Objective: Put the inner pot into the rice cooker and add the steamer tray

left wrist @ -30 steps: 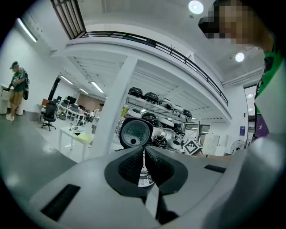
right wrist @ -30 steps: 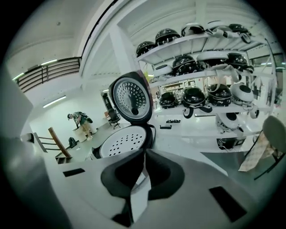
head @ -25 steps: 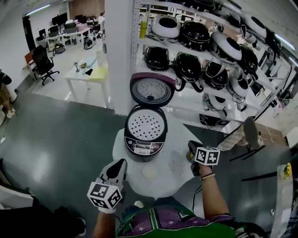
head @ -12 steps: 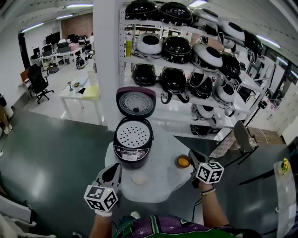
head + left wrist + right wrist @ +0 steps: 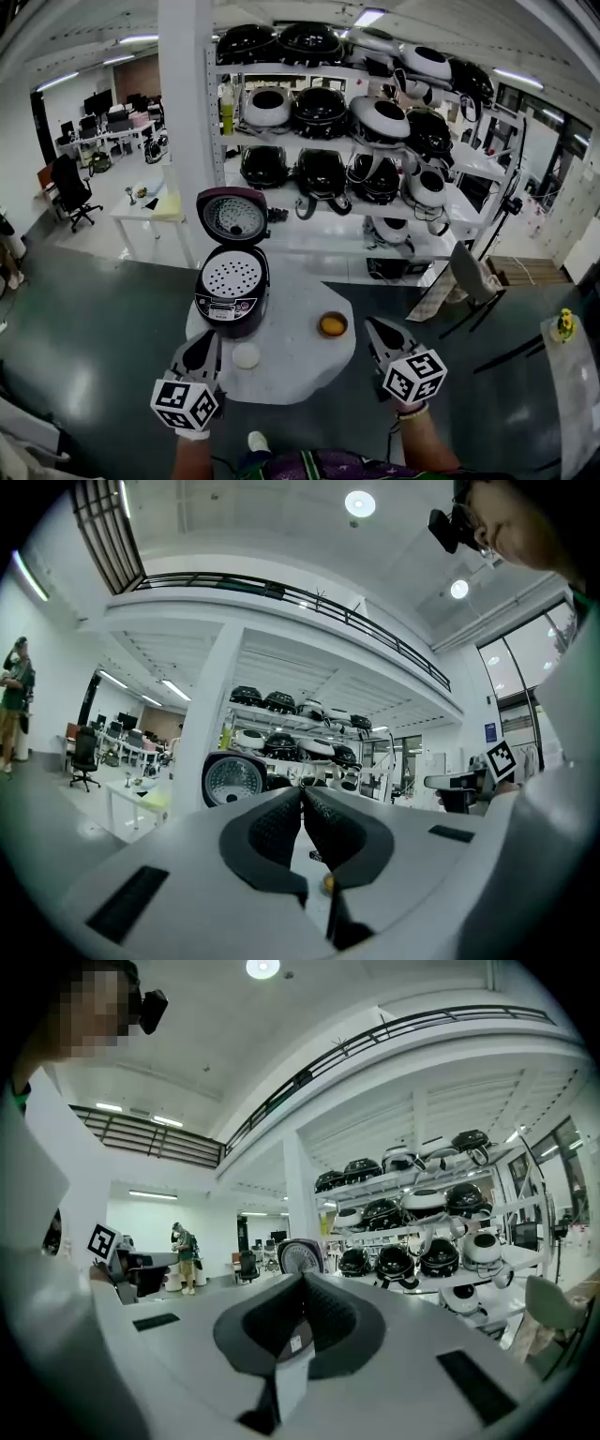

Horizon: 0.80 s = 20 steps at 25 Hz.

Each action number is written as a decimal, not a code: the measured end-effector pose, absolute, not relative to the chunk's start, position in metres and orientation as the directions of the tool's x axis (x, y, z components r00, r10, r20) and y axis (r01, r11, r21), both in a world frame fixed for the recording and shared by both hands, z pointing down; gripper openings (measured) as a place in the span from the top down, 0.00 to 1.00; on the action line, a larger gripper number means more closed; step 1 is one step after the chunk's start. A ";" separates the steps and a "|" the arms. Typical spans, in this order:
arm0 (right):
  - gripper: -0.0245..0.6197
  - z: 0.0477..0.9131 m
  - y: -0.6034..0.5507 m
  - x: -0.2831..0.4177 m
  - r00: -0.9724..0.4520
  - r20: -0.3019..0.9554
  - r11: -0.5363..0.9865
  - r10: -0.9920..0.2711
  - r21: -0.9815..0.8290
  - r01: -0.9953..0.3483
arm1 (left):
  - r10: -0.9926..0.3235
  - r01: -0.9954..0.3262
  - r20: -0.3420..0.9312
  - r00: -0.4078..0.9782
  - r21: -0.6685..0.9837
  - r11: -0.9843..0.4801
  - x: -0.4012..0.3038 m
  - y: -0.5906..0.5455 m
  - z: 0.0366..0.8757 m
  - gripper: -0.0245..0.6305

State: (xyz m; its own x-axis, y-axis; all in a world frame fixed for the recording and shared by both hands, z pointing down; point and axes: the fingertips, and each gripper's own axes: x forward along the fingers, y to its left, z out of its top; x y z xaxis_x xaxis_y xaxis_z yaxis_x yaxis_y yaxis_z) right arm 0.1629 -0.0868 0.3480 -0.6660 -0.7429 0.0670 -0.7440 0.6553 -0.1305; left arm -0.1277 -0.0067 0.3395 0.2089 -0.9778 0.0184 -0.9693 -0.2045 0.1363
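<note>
The rice cooker (image 5: 232,292) sits on the left side of the round white surface (image 5: 300,361), with its buttons facing the person. Its lid (image 5: 232,217) stands up at the back. The steamer tray (image 5: 231,276) with holes lies inside. An orange bowl (image 5: 332,324) and a white disc (image 5: 246,355) lie nearby. Shelves (image 5: 375,202) of cookers stand behind. The left claw (image 5: 207,338) and right claw (image 5: 373,324) are closed tight and empty, and point level.

Left gripper (image 5: 207,337) and right gripper (image 5: 376,325): light grey moulded shells that taper to the tips. Pads (image 5: 277,827): black, finely textured rubber in a black surround. Each shell top carries two black rectangular slots (image 5: 127,904). Each rear end carries a white cube (image 5: 186,403) printed with black square markers. Garment (image 5: 323,466): purple and green. Right wrist: thin band (image 5: 410,410).
</note>
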 end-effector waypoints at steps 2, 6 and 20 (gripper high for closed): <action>0.95 0.343 -0.069 0.178 -0.675 0.045 0.667 -0.736 -0.122 -0.735 | -0.980 -0.972 0.013 0.199 0.131 -0.195 -0.112 0.011 0.339 0.92; 0.95 0.337 -0.035 0.204 -0.687 0.021 0.681 -0.726 -0.119 -0.723 | -0.984 -0.977 0.006 0.180 0.115 -0.179 -0.084 0.051 0.337 0.92; 0.95 0.334 0.047 0.257 -0.695 0.002 0.685 -0.719 -0.175 -0.708 | -0.988 -0.985 0.021 0.150 0.094 -0.147 -0.023 0.138 0.337 0.92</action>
State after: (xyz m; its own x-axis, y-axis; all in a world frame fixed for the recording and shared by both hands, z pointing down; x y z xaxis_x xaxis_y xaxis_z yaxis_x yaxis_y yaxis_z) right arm 0.2568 0.0465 0.3341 -0.6954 -0.7186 0.0015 -0.7077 0.6846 -0.1746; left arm -0.0228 0.1377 0.3371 0.1499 -0.9885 0.0212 -0.9846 -0.1473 0.0938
